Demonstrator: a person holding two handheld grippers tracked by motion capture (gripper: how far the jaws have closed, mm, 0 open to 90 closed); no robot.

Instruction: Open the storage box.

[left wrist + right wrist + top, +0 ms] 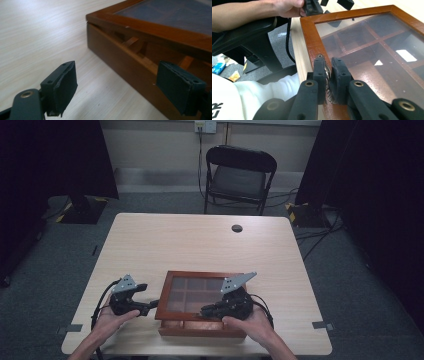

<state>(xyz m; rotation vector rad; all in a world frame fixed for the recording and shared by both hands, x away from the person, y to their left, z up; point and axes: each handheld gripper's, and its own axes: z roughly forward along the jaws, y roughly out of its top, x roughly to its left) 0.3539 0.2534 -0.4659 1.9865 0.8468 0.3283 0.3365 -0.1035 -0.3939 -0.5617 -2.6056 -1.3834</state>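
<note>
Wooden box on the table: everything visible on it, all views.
The wooden box is reddish-brown, flat and rectangular, near the front edge of the table. Its framed lid has a dark glass pane, through which wooden dividers form compartments that look empty. The lid is lifted slightly at the front, with a gap above the base in the left gripper view. The right gripper is shut on a small metal clasp on the lid's front frame. The left gripper is open beside the box's left corner.

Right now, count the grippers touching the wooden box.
1. The right gripper is shut on the small metal handle at the lid's front edge. The left gripper is open beside the wooden box, apart.
</note>
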